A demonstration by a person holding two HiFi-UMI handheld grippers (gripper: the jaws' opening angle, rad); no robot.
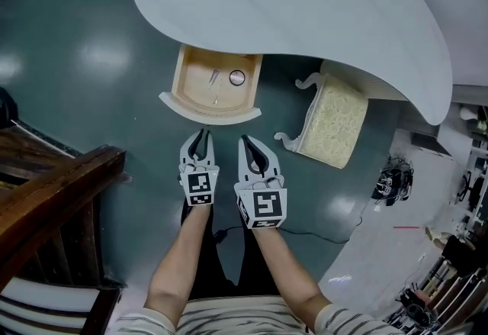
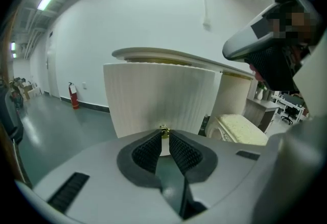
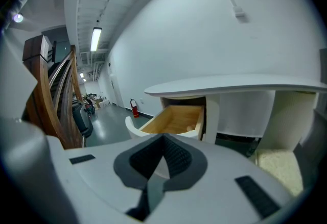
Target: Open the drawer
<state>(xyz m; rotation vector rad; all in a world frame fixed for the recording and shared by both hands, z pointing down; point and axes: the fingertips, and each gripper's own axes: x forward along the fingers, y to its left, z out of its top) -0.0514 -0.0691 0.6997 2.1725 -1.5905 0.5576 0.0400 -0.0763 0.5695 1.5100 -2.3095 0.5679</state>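
Your forearms [image 1: 183, 265] reach out from 6 o'clock. The drawer [image 1: 207, 110] already stands pulled well out from under the white table [image 1: 305, 5], its wooden inside showing, so the opening looks essentially done; at most a final tug remains. From your left claw [image 1: 201, 133] the drawer front lies at 12 o'clock, touching, and that claw appears clenched on the small brass knob [image 2: 164, 131]. Your right claw [image 1: 246, 140] is clenched on nothing, with the drawer at 11 o'clock, near.
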